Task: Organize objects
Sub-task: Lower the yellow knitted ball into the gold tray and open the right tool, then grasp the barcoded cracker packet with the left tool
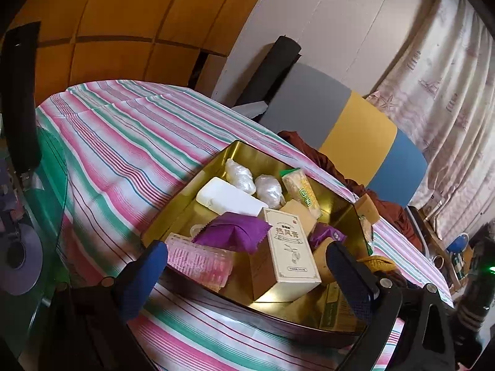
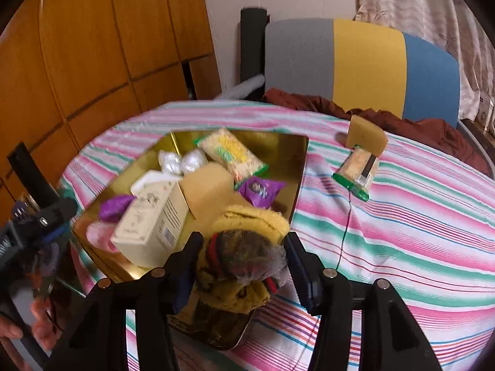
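A gold tin tray (image 1: pixel 185 191) (image 2: pixel 297 160) lies on the striped tablecloth, holding a cream box (image 1: pixel 290 253) (image 2: pixel 151 225), purple packets (image 1: pixel 235 232), a white bottle (image 1: pixel 229 199), plastic-wrapped lumps (image 1: pixel 241 176), a snack pack (image 2: pixel 232 154) and a pink case (image 1: pixel 201 261). My right gripper (image 2: pixel 241 266) is shut on a yellow patterned sock bundle (image 2: pixel 244 247) over the tray's near corner. My left gripper (image 1: pixel 244 266) is open and empty at the tray's near edge; it also shows at the left of the right wrist view (image 2: pixel 46 225).
A yellow sponge (image 2: pixel 366 136) and a small green-edged snack pack (image 2: pixel 359 173) lie on the tablecloth (image 2: pixel 402 216) right of the tray. A colour-block chair (image 2: pixel 368 61) with brown cloth (image 2: pixel 402 120) stands behind. Wooden cabinets (image 2: pixel 92 46) are at left.
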`<act>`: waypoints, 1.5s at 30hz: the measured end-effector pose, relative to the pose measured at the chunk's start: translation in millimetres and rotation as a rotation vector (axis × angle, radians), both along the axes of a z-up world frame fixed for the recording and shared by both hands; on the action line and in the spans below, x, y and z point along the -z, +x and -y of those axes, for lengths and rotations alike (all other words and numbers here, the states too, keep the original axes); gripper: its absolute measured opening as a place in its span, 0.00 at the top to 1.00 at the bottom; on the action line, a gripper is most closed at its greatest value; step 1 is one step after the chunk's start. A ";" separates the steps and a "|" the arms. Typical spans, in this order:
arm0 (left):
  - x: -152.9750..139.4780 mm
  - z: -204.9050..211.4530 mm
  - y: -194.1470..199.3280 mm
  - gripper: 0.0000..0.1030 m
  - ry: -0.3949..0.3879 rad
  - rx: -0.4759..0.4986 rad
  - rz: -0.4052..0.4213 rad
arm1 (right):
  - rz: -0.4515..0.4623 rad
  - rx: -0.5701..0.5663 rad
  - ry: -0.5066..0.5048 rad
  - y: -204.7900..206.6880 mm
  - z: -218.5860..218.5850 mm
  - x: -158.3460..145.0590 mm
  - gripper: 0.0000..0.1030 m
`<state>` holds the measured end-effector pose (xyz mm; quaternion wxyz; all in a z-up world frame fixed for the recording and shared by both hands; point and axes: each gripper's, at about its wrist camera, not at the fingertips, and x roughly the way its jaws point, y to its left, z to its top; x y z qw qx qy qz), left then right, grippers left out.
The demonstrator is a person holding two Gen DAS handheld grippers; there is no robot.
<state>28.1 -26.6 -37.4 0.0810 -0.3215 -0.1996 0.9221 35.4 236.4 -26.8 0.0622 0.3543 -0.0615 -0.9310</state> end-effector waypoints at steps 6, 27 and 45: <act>-4.4 -5.0 1.5 0.00 -0.013 0.005 -0.006 | -0.102 0.050 -0.053 21.5 -21.5 -16.9 0.43; -32.8 -67.5 -2.9 0.00 -0.110 0.098 -0.029 | -0.094 0.167 -0.120 9.0 -80.6 1.0 0.53; -20.3 -310.3 -105.3 0.00 -0.286 0.476 0.080 | -0.020 0.537 -0.145 44.1 -220.5 42.2 0.52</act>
